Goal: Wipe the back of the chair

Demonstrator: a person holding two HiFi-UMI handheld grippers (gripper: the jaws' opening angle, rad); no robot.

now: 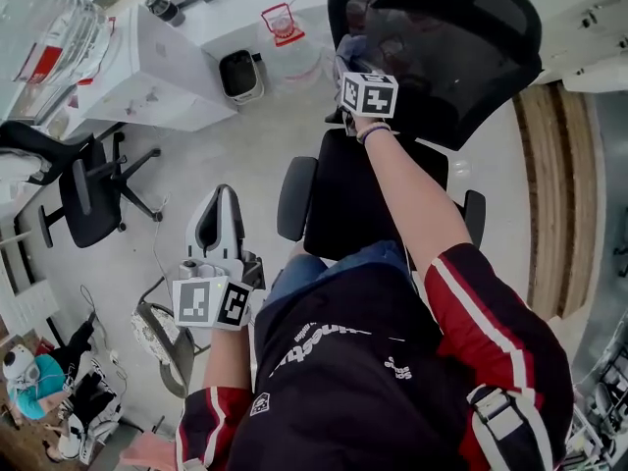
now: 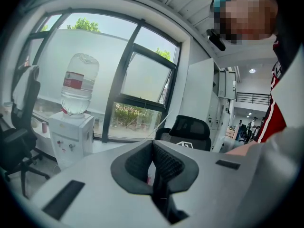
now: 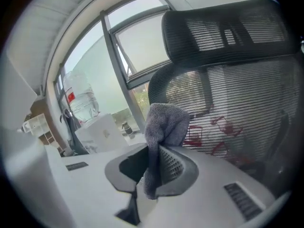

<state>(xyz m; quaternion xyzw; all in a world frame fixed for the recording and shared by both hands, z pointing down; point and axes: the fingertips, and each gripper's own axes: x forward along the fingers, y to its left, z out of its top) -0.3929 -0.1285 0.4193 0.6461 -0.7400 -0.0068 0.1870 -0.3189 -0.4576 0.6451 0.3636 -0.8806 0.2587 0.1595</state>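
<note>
The black mesh office chair stands in front of me, its back [image 1: 461,57] at the top of the head view above its seat [image 1: 353,204]. My right gripper [image 1: 355,67] reaches to the left edge of the back, shut on a grey cloth [image 3: 164,125]. In the right gripper view the cloth bunches up above the jaws, close to the mesh back [image 3: 237,103] and under the headrest [image 3: 223,27]. My left gripper [image 1: 218,226] hangs low at the left, away from the chair, its jaws closed with nothing between them [image 2: 153,148]. The chair [image 2: 190,129] shows small in the left gripper view.
A white water dispenser [image 1: 157,67] with its bottle [image 2: 80,82] stands left of the chair. A small bin [image 1: 240,75] and a spare water bottle [image 1: 289,37] sit beside it. Another black chair [image 1: 88,194] is at the far left. Clutter lies on the floor at lower left [image 1: 59,391].
</note>
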